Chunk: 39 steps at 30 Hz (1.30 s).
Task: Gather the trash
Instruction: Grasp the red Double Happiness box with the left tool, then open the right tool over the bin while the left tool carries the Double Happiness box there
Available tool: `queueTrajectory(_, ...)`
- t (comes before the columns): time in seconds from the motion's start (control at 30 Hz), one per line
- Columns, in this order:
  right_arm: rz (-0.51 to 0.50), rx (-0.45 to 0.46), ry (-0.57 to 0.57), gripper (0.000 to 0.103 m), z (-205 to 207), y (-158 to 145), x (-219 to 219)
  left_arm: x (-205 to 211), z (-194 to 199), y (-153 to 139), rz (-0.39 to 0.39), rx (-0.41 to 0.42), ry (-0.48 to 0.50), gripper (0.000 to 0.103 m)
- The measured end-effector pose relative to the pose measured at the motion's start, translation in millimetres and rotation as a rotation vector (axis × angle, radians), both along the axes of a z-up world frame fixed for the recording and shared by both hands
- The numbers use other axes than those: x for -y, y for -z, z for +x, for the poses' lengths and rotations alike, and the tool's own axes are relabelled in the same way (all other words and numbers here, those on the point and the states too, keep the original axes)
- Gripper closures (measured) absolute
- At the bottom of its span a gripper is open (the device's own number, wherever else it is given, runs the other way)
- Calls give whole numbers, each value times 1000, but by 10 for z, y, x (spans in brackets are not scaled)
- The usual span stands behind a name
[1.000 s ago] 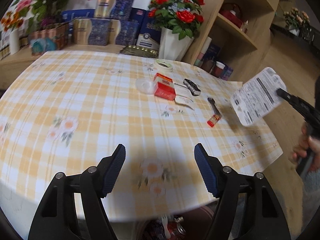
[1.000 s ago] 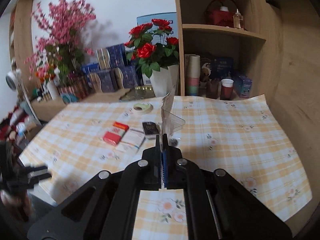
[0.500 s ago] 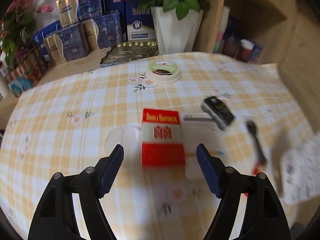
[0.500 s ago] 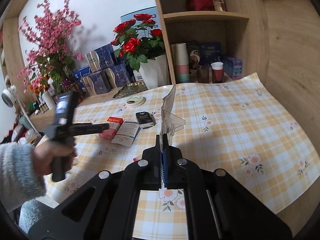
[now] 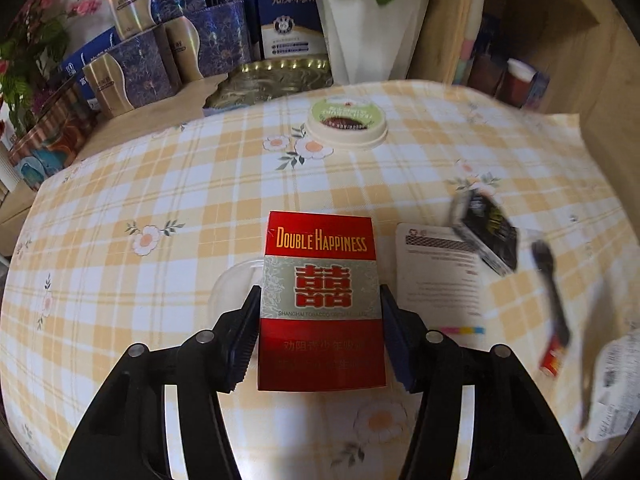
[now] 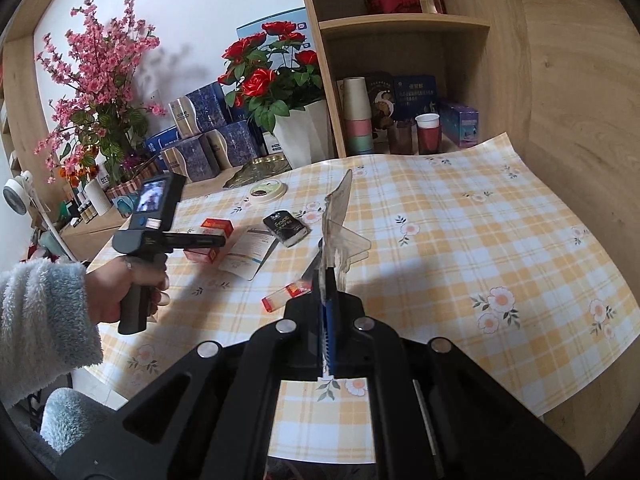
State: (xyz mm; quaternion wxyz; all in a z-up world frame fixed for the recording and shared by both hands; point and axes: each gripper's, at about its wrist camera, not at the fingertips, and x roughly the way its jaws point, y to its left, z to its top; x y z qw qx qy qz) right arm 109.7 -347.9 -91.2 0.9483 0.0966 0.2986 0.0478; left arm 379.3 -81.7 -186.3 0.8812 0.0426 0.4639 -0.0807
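On the checked tablecloth (image 5: 168, 184) my left gripper (image 5: 320, 336) sits low over the red cigarette pack (image 5: 320, 300), its two blue pads against the pack's long sides; I read it as clamped on the pack, which lies flat on the cloth. A clear plastic lid (image 5: 234, 284) shows just left of the pack, partly under the left finger. To the right lies a white printed card (image 5: 436, 276), with a small black packet (image 5: 486, 232) touching its far corner, both blurred. Further right I see a black-handled item with a red end (image 5: 554, 320), too blurred to name. A round cream lid with a green label (image 5: 346, 122) sits further back, near the white vase (image 5: 368, 28).

From the right wrist view, my right gripper (image 6: 326, 280) is pressed together on a clear plastic blister package (image 6: 338, 216), held edge-on and upright above the table. Beyond it I can see the left gripper (image 6: 200, 242) reaching over the red pack, the person's left hand (image 6: 120, 292) around its handle
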Motion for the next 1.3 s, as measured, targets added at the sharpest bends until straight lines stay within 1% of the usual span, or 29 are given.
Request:
queueTrajectory(0.07, 17, -1, -6, 98, -16, -6, -19, -70, -119, -108, -47, 11, 10, 48)
queueTrajectory(0.17, 19, 6, -14, 98, -74, -37, -70, -225, -414, -304, -145, 37, 16, 48)
queueTrajectory(0.2, 20, 8, -17, 98, -105, -52, -86, -304, -579, -362, -191, 41, 9, 48)
queueTrajectory(0.27, 30, 9, -21, 98, -166, -81, -103, -382, -796, -414, -240, 48, 0, 48)
queueTrajectory(0.3, 34, 8, -23, 98, -194, -93, -107, -441, -967, -438, -271, 49, -9, 48)
queueTrajectory(0.37, 38, 4, -29, 98, -265, -124, -118, -516, -1237, -467, -313, 50, -15, 48)
queueTrajectory(0.47, 38, -4, -40, 98, -372, -163, -155, -638, -1739, -531, -354, 63, -25, 48)
queueTrajectory(0.53, 38, -10, -54, 98, -439, -185, -199, -717, -1986, -566, -373, 69, -33, 48)
queueTrajectory(0.67, 58, -36, -108, 98, -589, -212, -346, -870, -2516, -654, -397, 85, -31, 48)
queueTrajectory(0.9, 88, -102, -251, 98, -870, -186, -730, -1093, -3164, -781, -369, 132, -18, 48)
queueTrajectory(1.03, 77, -169, -355, 98, -1001, -102, -1000, -1182, -3399, -830, -360, 159, -17, 48)
queueTrajectory(1.13, 64, -240, -422, 98, -1106, 50, -1201, -1225, -3509, -841, -346, 170, -16, 48)
queueTrajectory(1.3, 94, -353, -484, 98, -1153, 316, -1379, -1285, -3642, -804, -348, 171, -30, 48)
